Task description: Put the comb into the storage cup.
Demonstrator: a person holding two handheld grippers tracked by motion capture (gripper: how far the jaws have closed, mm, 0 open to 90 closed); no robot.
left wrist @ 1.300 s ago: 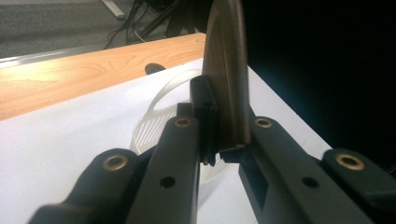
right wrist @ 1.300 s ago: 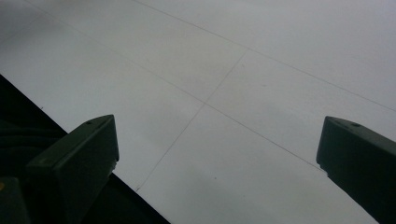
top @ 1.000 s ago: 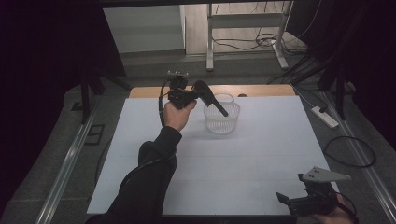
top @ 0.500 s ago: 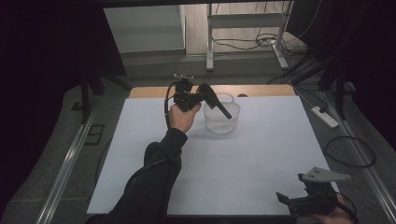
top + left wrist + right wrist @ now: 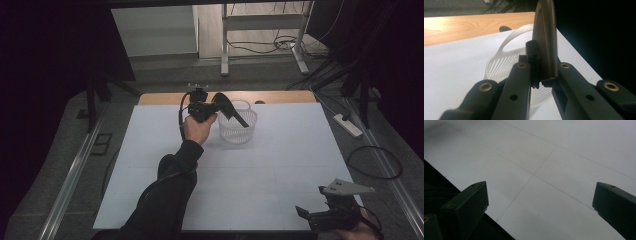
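While clamped, dark ribbed paddle upright.

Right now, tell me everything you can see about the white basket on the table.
The white basket is small and round, seemingly plastic, with slotted walls and an arched handle on its rim. It stands upright on the white table cover near the far wooden edge. The left gripper holds a dark flat object slanting over its opening; whether the object touches the basket is unclear.

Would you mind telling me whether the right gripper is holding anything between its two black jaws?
No, the right gripper has its jaws spread wide apart, with nothing but the bare white table surface visible between them.
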